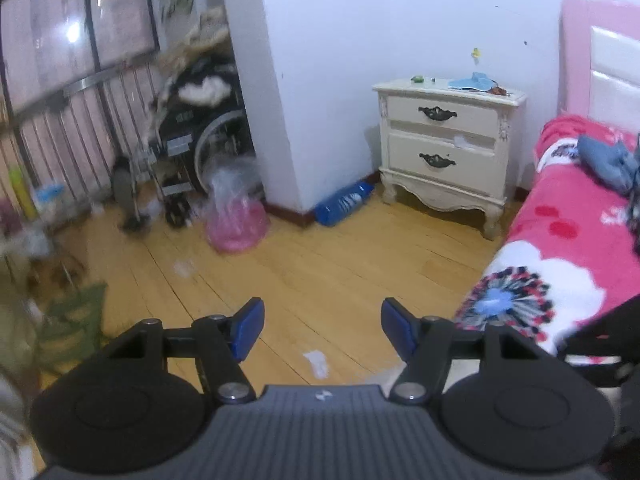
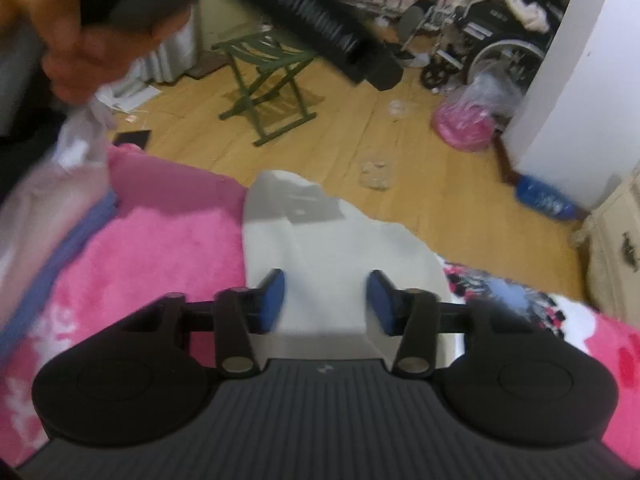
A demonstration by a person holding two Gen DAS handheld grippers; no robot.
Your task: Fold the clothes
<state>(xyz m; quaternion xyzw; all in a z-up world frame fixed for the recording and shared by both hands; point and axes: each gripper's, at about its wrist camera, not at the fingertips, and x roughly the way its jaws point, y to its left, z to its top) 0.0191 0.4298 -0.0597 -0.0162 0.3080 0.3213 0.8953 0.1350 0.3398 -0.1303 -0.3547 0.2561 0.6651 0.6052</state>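
Observation:
A white folded garment lies on the pink blanket at the bed's edge. My right gripper is open just above it, holding nothing. A pale garment with a blue band lies blurred at the left on the bed. My left gripper is open and empty, held over the wooden floor beside the bed. A blue-grey garment lies crumpled on the red floral blanket at the far right. The other gripper's handle shows in the right wrist view, in a hand.
A cream nightstand stands by the pink headboard. A wheelchair, a pink bag and a blue bottle lie along the white wall. A green folding stool and a phone sit on the floor.

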